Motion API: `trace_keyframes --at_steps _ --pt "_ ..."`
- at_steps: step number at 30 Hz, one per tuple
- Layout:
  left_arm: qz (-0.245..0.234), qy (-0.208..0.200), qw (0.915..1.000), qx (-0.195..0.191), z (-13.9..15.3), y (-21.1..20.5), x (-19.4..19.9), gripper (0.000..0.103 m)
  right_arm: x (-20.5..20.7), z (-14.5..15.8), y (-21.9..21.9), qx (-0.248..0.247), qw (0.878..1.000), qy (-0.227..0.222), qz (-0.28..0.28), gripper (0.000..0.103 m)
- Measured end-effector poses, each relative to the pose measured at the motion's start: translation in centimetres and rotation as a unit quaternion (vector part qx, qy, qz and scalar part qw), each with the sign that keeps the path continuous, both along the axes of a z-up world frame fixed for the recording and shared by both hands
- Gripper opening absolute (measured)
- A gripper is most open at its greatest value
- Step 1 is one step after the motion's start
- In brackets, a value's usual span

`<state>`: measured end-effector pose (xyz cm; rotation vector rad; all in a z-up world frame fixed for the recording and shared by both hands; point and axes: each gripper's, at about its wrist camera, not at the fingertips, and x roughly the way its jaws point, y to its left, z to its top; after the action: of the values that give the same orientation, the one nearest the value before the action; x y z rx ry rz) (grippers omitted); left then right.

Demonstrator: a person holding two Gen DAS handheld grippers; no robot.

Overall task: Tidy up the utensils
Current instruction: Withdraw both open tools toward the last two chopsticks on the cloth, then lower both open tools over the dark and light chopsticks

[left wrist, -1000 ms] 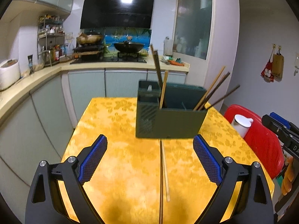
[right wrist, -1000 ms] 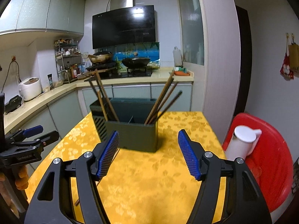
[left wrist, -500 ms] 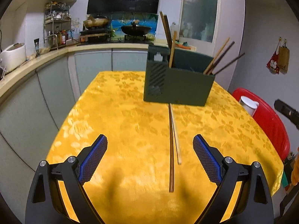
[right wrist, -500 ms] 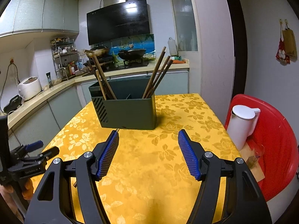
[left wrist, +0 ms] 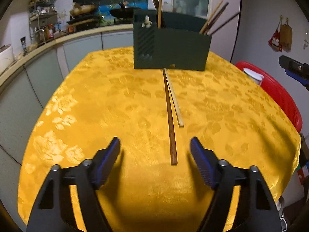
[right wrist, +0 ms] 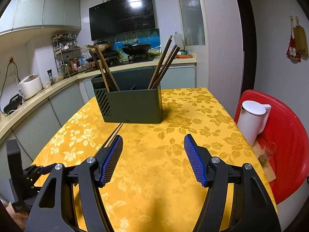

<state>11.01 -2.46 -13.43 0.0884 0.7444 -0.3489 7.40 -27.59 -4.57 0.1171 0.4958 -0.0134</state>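
Observation:
A dark green utensil holder [left wrist: 170, 50] stands on the yellow tablecloth [left wrist: 96, 106], with several chopsticks upright in its left and right compartments; it also shows in the right wrist view [right wrist: 133, 104]. Two loose chopsticks lie on the cloth in front of it: a dark brown one [left wrist: 171, 123] and a shorter pale one [left wrist: 174, 100]. My left gripper [left wrist: 155, 145] is open and low over the cloth, its near end of the brown chopstick lying between the fingers. My right gripper [right wrist: 153, 145] is open and empty, in front of the holder. The loose chopsticks [right wrist: 114, 135] partly hide behind its left finger.
A red chair [right wrist: 285, 145] with a white jug [right wrist: 253, 119] stands at the table's right side. Kitchen counter [right wrist: 38, 96] with a rice cooker [right wrist: 30, 86] runs along the left; stove and woks sit behind. The right gripper's body [left wrist: 295, 71] shows at the left view's right edge.
My left gripper has dropped lower and closer to the cloth, drawn back from the holder, and its jaws have narrowed around the brown chopstick's near end. My right gripper has drawn back slightly.

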Motion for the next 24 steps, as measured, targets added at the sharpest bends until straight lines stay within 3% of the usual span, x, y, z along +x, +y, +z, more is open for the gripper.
trace_keyframes --at_steps 4,8,12,16,24 --pt "-0.009 0.016 0.9998 -0.001 -0.9 -0.1 0.4 0.059 0.4 -0.8 0.6 -0.003 1.000 0.011 0.006 0.064" --pt "-0.014 0.004 0.9998 0.013 -1.0 -0.4 0.4 0.050 0.9 -2.0 1.3 -0.005 1.000 0.028 0.014 0.064" --pt "0.001 0.002 0.9997 0.025 -1.0 0.3 1.1 0.033 1.3 -3.1 2.4 -0.013 0.999 0.043 0.026 0.064" --pt "0.013 0.008 0.9997 0.018 -0.8 1.4 1.8 0.030 2.1 -4.2 3.6 -0.022 0.997 0.060 0.044 0.064" --pt "0.010 0.039 0.9983 -0.041 -0.6 3.5 2.8 0.027 5.4 -6.7 8.0 -0.043 0.986 0.107 0.124 0.064"
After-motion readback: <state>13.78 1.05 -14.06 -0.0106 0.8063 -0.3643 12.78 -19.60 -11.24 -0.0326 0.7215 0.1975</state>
